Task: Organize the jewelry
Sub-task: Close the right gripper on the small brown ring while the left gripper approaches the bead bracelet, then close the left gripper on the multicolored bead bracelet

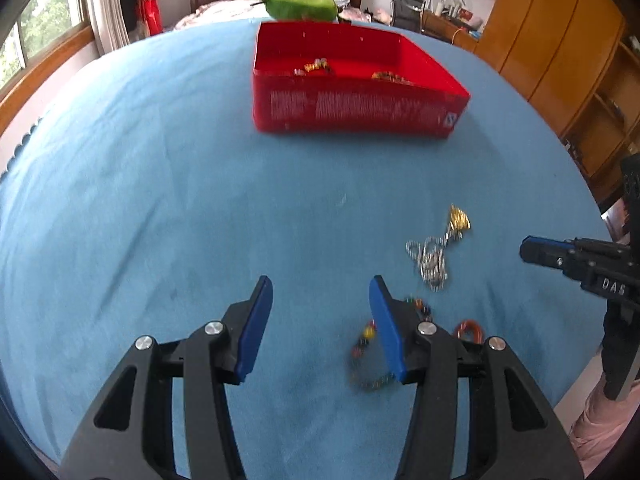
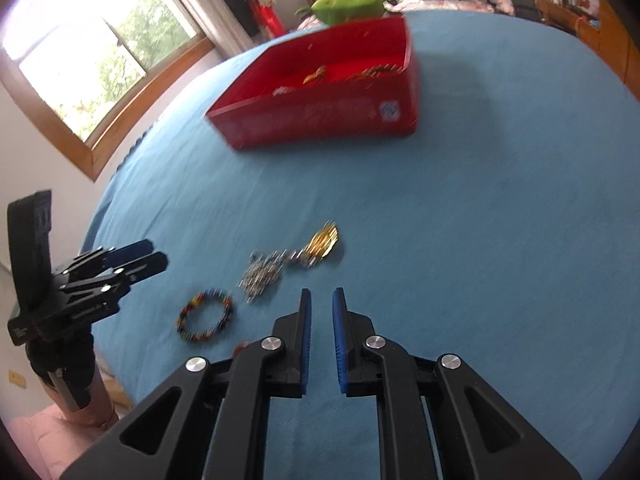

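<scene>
A wide blue worktop curves out ahead of you, mostly bare on your left. A red box sits far ahead with white print, too blurred to read, and jewelry inside. Your left gripper is spread open, empty; your right gripper is narrowly parted, empty. Near them lie a silver chain, gold pendant and beaded bracelet.

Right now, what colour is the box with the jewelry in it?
Red box; the left wrist view shows it best.

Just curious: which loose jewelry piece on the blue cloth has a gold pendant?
The silver chain necklace, heaped beside the multicoloured beaded bracelet; its gold pendant points toward the red box.
</scene>
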{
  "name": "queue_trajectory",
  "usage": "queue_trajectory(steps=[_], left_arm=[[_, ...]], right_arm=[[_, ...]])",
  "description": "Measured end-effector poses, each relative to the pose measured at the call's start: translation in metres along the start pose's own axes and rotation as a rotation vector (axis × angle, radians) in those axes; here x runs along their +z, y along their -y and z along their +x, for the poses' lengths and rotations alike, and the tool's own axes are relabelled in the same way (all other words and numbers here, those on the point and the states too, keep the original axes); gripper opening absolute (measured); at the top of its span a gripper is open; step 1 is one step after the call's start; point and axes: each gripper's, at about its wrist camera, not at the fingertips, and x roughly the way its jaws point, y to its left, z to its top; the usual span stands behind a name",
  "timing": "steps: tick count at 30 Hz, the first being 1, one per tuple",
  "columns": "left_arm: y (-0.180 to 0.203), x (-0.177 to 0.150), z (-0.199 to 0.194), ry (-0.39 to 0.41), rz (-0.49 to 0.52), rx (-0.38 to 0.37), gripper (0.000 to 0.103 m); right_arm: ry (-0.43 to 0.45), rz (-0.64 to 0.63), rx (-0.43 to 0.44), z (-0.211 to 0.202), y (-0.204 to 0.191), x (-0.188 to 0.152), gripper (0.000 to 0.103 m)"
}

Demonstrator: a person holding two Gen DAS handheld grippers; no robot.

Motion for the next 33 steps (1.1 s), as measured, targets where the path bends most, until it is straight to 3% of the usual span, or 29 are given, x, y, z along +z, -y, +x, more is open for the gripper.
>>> queue_trajectory(steps=[10, 16, 33], left_arm=[[0.015, -0.019, -0.006, -0.007, 0.001, -0.057, 0.049], [0.027, -0.028, -0.003, -0.033, 0.000, -0.100, 0.049], [0.031, -0.028, -0.007, -0.022, 0.002, -0.102, 0.048]], right_arm=[[-0.125, -0.064, 0.039, 0.017, -0.032, -0.022, 0.012], [-0.151, -0.077, 0.029, 0.025, -0.039, -0.025, 0.012], [-0.190, -0.122, -0.032, 0.051, -0.052, -0.021, 0.010]])
